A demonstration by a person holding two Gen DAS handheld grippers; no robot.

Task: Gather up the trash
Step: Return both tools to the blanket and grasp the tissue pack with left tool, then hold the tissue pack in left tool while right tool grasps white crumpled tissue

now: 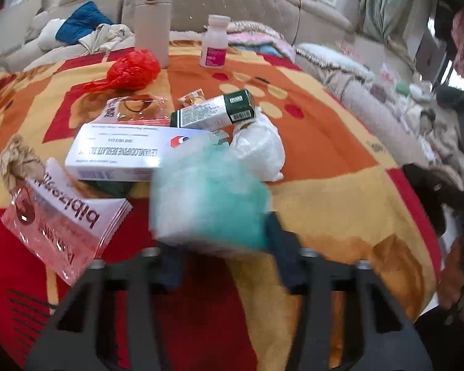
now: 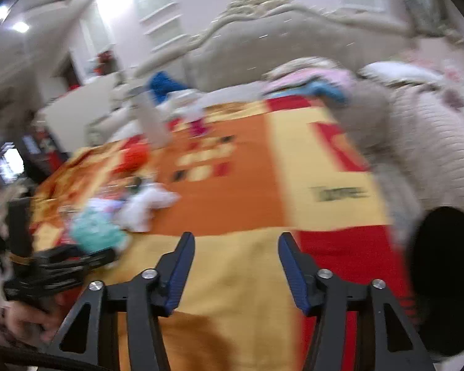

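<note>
Trash lies heaped on a red, orange and yellow blanket (image 1: 324, 160). My left gripper (image 1: 224, 244) is shut on the lower edge of a crumpled teal plastic bag (image 1: 207, 194), blurred, with a dark blue finger on each side. Behind it lie a white medicine box (image 1: 120, 154), a green box (image 1: 219, 111), a crumpled white wrapper (image 1: 259, 148), a red plastic bag (image 1: 133, 68) and pink packets (image 1: 62, 225). My right gripper (image 2: 236, 241) is open over bare blanket with nothing between its fingers. The right wrist view shows the teal bag (image 2: 96, 232) at the left gripper (image 2: 65, 262).
A white tumbler (image 1: 153, 21) and a pill bottle (image 1: 215, 43) stand at the blanket's far edge. Brown crumpled paper (image 1: 18, 160) lies at the left. Pillows and bedding (image 2: 433, 142) pile up on the right. A round black object (image 2: 442, 278) sits close at the right edge.
</note>
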